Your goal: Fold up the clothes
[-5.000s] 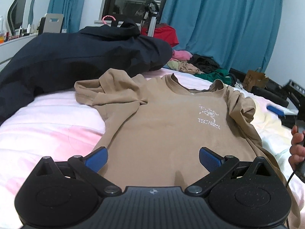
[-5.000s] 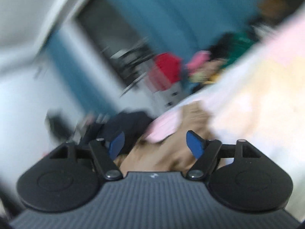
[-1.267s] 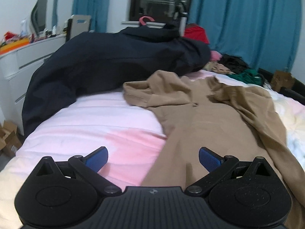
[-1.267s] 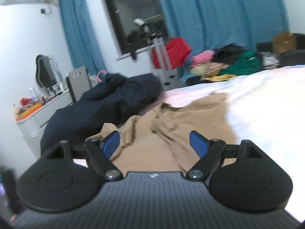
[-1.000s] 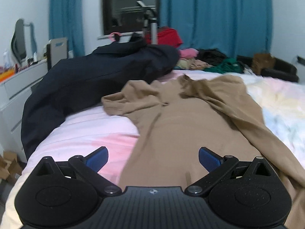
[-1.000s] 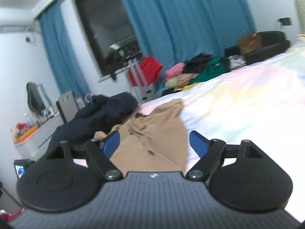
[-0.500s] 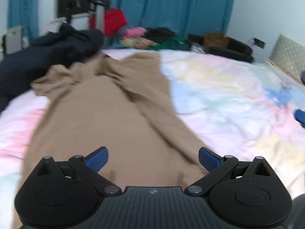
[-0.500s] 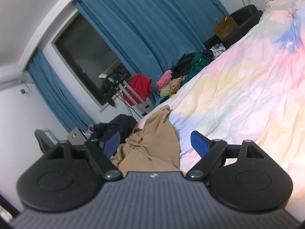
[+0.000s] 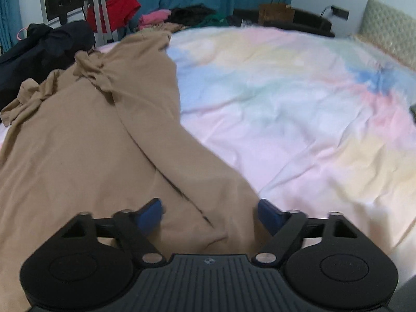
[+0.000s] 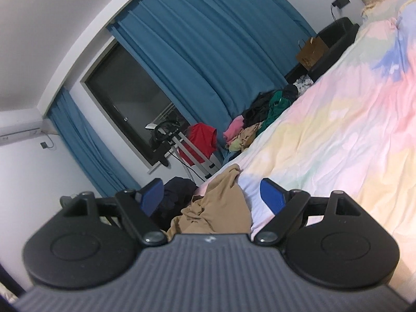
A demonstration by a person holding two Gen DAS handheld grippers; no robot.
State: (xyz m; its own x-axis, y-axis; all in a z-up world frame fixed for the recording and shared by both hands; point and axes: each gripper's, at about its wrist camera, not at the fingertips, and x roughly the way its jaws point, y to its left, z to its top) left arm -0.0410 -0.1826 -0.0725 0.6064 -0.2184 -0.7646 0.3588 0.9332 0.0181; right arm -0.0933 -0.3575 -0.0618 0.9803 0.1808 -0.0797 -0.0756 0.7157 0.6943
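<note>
A tan T-shirt (image 9: 85, 140) lies spread on the bed, its right side folded over the body in a long diagonal crease. My left gripper (image 9: 210, 214) is open, its blue pads on either side of the folded hem at the shirt's near edge, not closed on it. My right gripper (image 10: 212, 197) is open and empty, tilted, held above the shirt's near end; the tan shirt (image 10: 218, 208) shows between and beyond its fingers.
The bed has a pastel tie-dye cover (image 9: 299, 98). A dark jacket (image 9: 44, 52) lies beyond the shirt on the left. A drying rack with a red garment (image 9: 114, 7), a clothes pile (image 10: 257, 119) and blue curtains (image 10: 208, 59) stand behind the bed.
My left gripper has swung right and moved down to the shirt's folded hem, its jaws a little narrower. The right gripper tilted further, view rising toward the curtains.
</note>
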